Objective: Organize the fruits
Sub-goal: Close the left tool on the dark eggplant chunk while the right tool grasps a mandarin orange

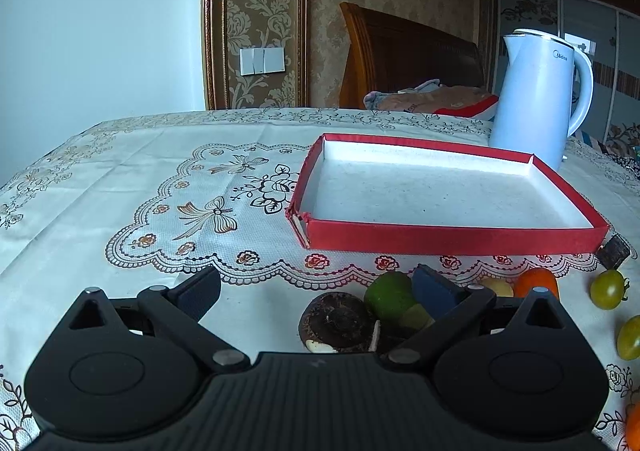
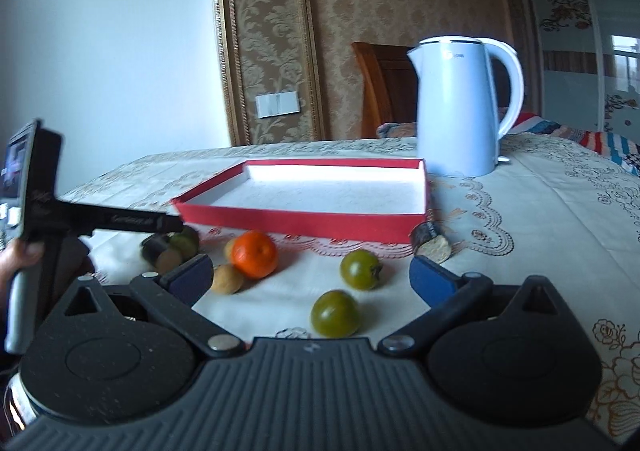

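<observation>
Left fingers: spread wide on the left gripper (image 1: pixel 316 291), holding nothing; a dark brown round fruit (image 1: pixel 338 321) and a green lime (image 1: pixel 389 297) lie between the pads, the lime touching the right blue pad (image 1: pixel 434 291).
Right fingers: the right gripper (image 2: pixel 312 277) is also wide apart and empty, low over the tablecloth (image 2: pixel 540 211).
Tray: a red tray (image 2: pixel 304 221) with a white inside (nothing in it) sits mid-table, its near left corner torn in the left wrist view.
Fruit by right gripper: two green tomatoes (image 2: pixel 335 313) (image 2: pixel 361 269) lie between the open pads; an orange tangerine (image 2: pixel 255 254) and a small tan fruit (image 2: pixel 227 279) sit near the left pad, all in front of the tray.
Cut piece: a dark-skinned piece with a pale cut face (image 2: pixel 432 243) rests just beside the tray's near right corner.
Other gripper seen: its black body (image 2: pixel 40 187) enters from the left, a hand (image 2: pixel 18 255) on the handle.
Kettle: a white kettle (image 2: pixel 460 107) stands upright behind the tray.
</observation>
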Motion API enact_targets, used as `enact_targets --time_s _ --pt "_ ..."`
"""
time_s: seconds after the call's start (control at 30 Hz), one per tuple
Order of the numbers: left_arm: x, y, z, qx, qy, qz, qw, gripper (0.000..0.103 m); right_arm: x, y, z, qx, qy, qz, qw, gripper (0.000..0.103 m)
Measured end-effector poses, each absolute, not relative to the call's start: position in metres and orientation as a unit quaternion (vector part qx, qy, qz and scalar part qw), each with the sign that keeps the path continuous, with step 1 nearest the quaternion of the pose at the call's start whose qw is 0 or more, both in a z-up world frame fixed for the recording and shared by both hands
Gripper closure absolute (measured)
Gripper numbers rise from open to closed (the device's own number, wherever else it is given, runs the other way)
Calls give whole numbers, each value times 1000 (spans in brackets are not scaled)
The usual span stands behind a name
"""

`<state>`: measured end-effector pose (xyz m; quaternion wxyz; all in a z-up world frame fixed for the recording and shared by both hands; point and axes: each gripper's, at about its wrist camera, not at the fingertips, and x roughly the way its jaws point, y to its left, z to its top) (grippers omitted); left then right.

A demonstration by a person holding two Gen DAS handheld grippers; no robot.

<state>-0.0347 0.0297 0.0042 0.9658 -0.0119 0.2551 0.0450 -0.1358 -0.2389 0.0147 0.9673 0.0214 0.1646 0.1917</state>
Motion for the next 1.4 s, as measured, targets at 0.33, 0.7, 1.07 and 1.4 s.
enact_targets --time_s 0.33,0.7,1.07,1.4 --pt "-39 32 3 -18 261 38 965 0 -148 -217 -3 -22 213 243 946 0" --pt "-61 24 2 11 249 1 968 0 -147 -214 -8 -30 218 237 946 0" --pt "-67 10 1 44 243 -42 968 0 -146 -216 -10 -26 222 239 945 0" --pt "-70 1 -1 69 246 -66 964 1 -147 -214 -13 -27 222 243 944 0"
